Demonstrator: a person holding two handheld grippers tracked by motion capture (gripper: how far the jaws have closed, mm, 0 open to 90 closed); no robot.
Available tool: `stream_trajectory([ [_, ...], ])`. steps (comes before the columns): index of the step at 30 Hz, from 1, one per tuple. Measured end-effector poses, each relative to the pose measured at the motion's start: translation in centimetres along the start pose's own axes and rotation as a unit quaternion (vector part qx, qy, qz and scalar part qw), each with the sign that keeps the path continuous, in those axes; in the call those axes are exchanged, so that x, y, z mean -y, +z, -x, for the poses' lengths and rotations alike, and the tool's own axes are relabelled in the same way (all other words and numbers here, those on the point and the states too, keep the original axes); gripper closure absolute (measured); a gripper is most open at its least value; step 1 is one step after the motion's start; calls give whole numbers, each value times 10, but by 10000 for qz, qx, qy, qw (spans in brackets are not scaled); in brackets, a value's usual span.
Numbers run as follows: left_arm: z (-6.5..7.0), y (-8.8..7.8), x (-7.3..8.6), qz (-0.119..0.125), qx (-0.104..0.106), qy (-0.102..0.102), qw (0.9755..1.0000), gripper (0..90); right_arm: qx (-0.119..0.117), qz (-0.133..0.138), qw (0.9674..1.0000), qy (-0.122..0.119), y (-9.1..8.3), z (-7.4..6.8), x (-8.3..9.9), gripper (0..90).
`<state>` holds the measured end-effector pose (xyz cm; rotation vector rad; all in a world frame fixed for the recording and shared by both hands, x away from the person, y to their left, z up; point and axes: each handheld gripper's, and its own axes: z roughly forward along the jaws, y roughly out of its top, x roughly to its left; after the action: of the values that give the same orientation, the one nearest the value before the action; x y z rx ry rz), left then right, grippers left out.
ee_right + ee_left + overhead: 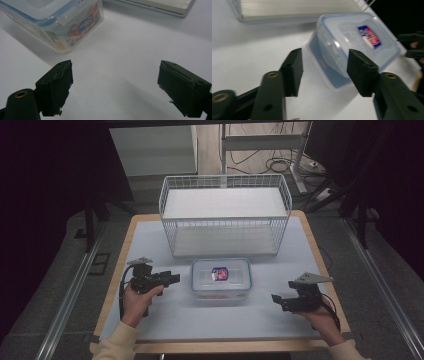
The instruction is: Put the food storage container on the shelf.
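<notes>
flanking the clear lidded plastic food box with blue seal (pixel 221 279) on the white counter (pixel 150 245), both left gripper (pixel 172 279) and right gripper (pixel 276 299) hold jaws wide, nothing grasped yet.

White wire basket (pixel 225 215) at table's (pixel 150 320) far edge, cables (pixel 270 162) beyond

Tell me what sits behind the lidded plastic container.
Behind the plastic container stands a white wire basket with two pale shelf boards, both bare where visible. The table strip directly behind the container's far wall is hidden by the container.
</notes>
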<state>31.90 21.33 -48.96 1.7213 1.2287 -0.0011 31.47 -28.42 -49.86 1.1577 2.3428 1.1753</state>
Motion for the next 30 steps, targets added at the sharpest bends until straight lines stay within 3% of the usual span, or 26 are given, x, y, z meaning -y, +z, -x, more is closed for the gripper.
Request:
stream_trajectory([
  [4,-1,2,-1,-53,16,-57,10000,273,-153,65,9995,254,1,1,-6,138],
  [6,-1,5,-1,-125,58,-125,9998,249,-397,158,9980,476,3,2,-12,140],
  [10,0,12,-3,-221,158,-293,9992,191,-650,243,9960,560,10,-1,-26,141],
  [17,-3,20,-6,-168,381,-576,9975,184,-995,199,9929,621,24,-9,-40,141],
  [23,-1,42,-14,-319,494,-609,9964,189,-1276,140,9882,838,47,-11,-61,126],
  [26,0,46,-15,-356,525,-617,9961,190,-1316,98,9875,860,53,-12,-66,118],
  [30,-2,59,-16,-526,617,-642,9946,204,-1491,23,9839,987,64,-12,-69,112],
])
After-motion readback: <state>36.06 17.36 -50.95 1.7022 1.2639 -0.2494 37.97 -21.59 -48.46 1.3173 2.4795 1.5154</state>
